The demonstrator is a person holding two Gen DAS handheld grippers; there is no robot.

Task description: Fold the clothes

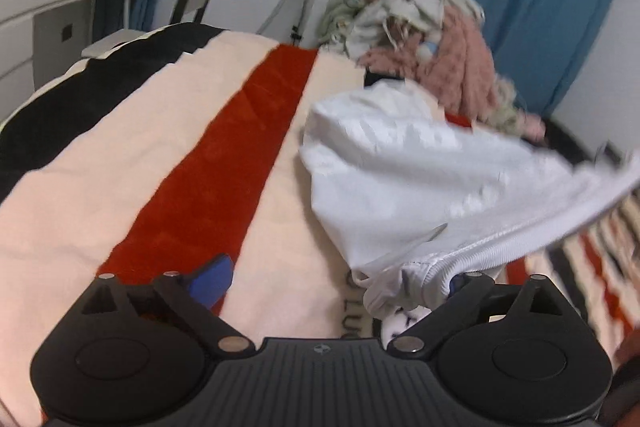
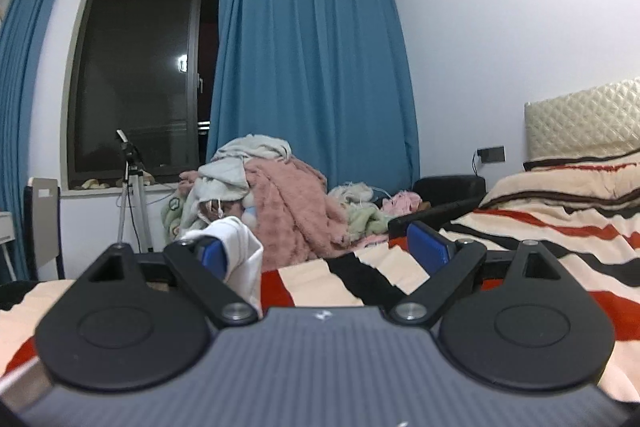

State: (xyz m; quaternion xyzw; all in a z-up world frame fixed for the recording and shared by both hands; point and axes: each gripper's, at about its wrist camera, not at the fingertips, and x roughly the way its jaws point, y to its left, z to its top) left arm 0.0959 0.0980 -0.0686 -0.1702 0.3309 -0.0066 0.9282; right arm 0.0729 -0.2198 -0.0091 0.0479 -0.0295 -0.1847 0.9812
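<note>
The white garment [image 1: 420, 187] ran off the left wrist view's right edge, blurred there, and hid the left gripper's [image 1: 332, 279] right fingertip.

Black ribbed tool [image 1: 332, 281] body, silver pivot screws, blue pads [image 2: 428, 247]
</note>
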